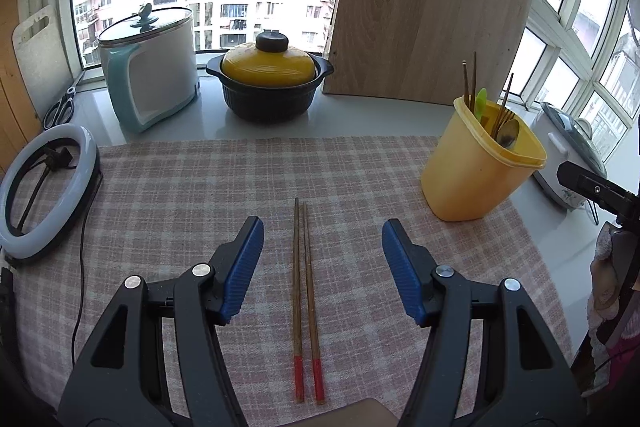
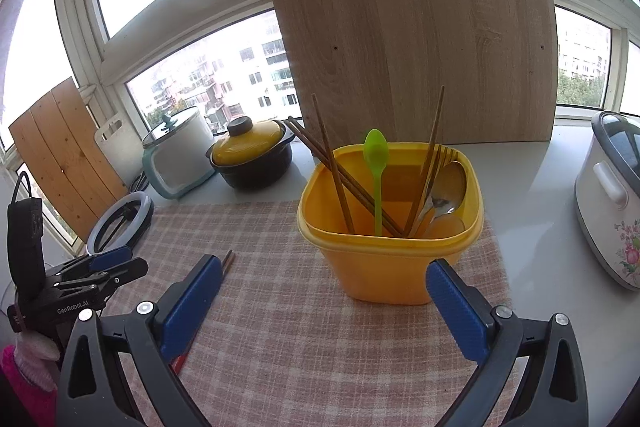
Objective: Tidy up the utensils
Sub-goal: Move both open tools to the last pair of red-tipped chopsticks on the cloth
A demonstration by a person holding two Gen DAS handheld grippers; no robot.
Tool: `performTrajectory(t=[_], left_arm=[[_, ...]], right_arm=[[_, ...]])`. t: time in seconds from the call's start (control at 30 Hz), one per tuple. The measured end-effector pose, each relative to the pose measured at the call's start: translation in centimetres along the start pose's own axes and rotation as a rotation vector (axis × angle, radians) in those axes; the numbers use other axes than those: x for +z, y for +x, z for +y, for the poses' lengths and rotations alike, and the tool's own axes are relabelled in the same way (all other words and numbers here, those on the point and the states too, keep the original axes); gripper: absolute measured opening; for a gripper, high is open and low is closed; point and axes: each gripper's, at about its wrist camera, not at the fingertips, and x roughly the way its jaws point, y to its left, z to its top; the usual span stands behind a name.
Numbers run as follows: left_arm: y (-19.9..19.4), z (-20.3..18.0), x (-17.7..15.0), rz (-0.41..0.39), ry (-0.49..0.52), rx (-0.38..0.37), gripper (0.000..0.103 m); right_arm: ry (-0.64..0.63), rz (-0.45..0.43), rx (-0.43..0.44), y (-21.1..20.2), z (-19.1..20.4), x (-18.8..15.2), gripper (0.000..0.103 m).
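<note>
Left tool (image 1: 322,251) stands wide open and holds nothing; its two blue pads straddle the chopsticks (image 1: 306,301) without touching them. Right tool (image 2: 323,293) is likewise wide open and empty, aimed at the bin (image 2: 390,267).

Near: the chopsticks lie side by side, flat on the checked cloth (image 1: 200,187), at the near edge of the desk, red ends toward the holder, bare tips pointing to the far edge. They are the only utensils seen lying loose.

Middle: the yellow bin stands upright at the right edge of the cloth, well apart from the chopsticks. It already holds several chopsticks, a green spoon (image 2: 376,171), a fork (image 2: 442,157) and a metal spoon (image 2: 446,191), all leaning against its walls.

Far: a white cooker (image 1: 150,71) and a yellow-lidded pot (image 1: 270,79) stand along the far edge by the window, with a wooden board (image 1: 424,11) propped upright beside them. A ring light (image 1: 44,187) rests at the left edge.

Assessment: the task appears close to done; the step in hand is the pickup of the last pair. Next move calls for the left tool to descend, close across both sticks together near mid-length, then carry them to the bin and drop them in upright. Risk: one stick may roll out of the pinch on the soft cloth.
</note>
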Motion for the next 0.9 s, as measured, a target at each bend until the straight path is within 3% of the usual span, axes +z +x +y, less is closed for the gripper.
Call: performTrajectory(t=[0.33,0.43,0.5,0.67,0.9], left_arm=[[1.6,3.3,-2.1,0.083,0.001,0.028,0.063],[2.6,3.2,-2.8,0.123,0.022,0.011,0.051],[3.5,3.1,-3.3,0.152,0.034,-0.002,0.036],[5.2,2.9,-4.1,0.208,0.029,-0.045,0.019],[7.4,2.0,-4.3,0.266,0.056,-0.056,0.016]], right_arm=[[-0.040,0.029,0.051,2.0,3.1,-1.2,0.102],[-0.052,0.070,0.069,3.2,4.1,-1.6,0.095],[-0.062,0.112,0.087,4.1,4.8,-1.9,0.092],[-0.068,0.204,0.114,6.3,6.1,-2.8,0.075],[-0.007,0.311,0.174,9.1,7.1,-4.0,0.057]])
